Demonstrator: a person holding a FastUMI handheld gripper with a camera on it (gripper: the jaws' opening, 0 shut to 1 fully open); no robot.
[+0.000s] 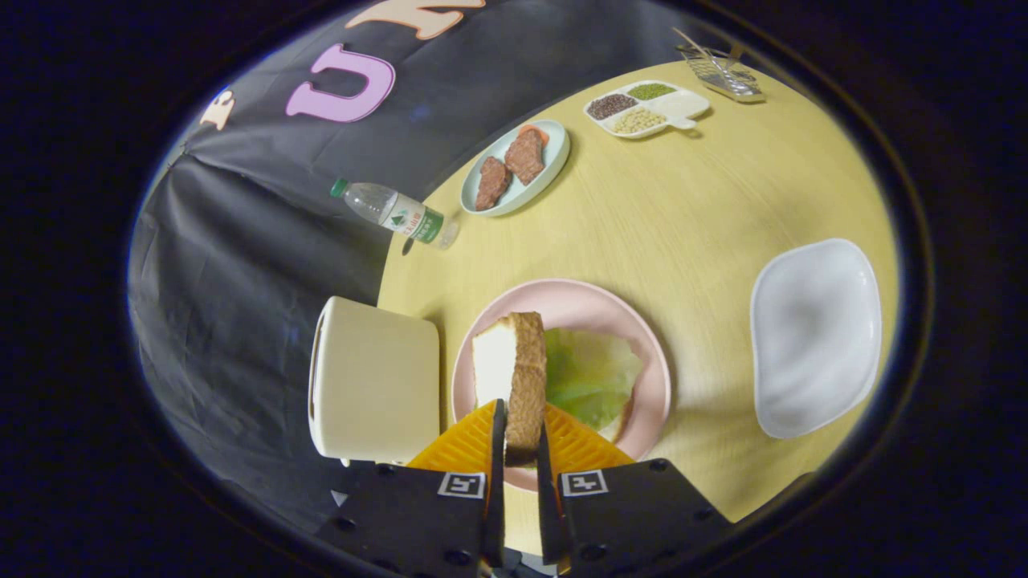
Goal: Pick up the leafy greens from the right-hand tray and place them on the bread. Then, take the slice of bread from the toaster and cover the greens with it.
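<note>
My gripper (520,429) is shut on a slice of bread (514,369), held on edge between both fingers with its brown crust facing me. The slice hangs over a pink plate (642,337). On that plate lie pale leafy greens (590,373), and the edge of another bread slice (620,423) peeks out beneath them. A cream toaster (373,377) stands just left of the plate, beside the left finger. Off to the right sits a white tray (815,337) with nothing on it.
Beyond the plate, a pale blue oval dish (554,164) holds two brown meat pieces. A water bottle (393,213) stands at the table's left edge. Farther back are a white divided dish (649,108) of grains and a wire rack (723,74).
</note>
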